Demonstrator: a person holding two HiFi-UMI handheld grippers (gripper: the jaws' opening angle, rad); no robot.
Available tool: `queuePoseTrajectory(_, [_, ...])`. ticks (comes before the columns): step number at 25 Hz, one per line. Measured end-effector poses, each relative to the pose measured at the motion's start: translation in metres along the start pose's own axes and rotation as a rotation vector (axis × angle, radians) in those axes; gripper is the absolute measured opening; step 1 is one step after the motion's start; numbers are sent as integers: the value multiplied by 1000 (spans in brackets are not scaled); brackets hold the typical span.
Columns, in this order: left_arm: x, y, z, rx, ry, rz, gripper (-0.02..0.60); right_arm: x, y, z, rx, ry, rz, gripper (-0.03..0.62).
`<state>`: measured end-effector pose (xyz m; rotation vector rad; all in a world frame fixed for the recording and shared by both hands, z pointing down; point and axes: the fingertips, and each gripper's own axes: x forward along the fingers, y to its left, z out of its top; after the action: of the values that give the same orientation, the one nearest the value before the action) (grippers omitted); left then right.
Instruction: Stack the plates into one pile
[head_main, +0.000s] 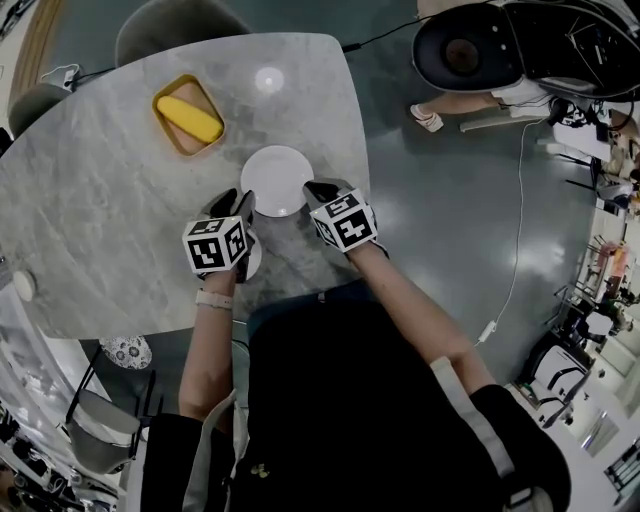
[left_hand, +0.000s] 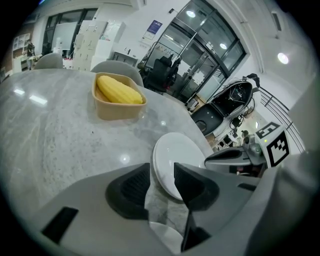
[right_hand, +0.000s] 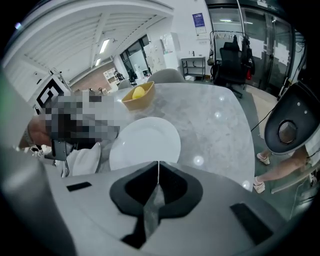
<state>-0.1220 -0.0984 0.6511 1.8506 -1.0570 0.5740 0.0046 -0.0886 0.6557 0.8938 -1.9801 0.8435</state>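
Because the white plate looks hard, smooth and shiny, you should expect it to be slippery, and it could chip or crack if it drops. It looks light enough for one claw to lift. Take hold at the rim, where the edge sits up a little, and squeeze gently.

That plate lies flat near the middle of the marble table, between your two claws. Your left gripper has its jaws apart, and the plate's near rim lines up with the gap. Your right gripper has its jaws pressed together on nothing, with the tips just beside the rim.

Now count:
- Two white plates. The second plate lies close under your left gripper.
- One tan dish.
- One yellow piece of food in the dish.
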Motion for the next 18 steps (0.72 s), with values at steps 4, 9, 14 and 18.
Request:
queuePoseTrajectory(4, [6, -1, -4, 0, 18, 12, 143, 2, -1, 3, -16, -5, -3, 18])
queuePoseTrajectory(9, [9, 2, -5, -29, 20, 17, 152, 5, -2, 4, -26, -12, -12, 18])
queuePoseTrajectory(14, [12, -8, -1, -55, 3, -48, 163, 9, -7, 4, -21, -3, -18, 18])
queuePoseTrajectory(18, [14, -14, 3, -94, -24, -98, 161, 12, -10, 1, -19, -5, -13, 18])
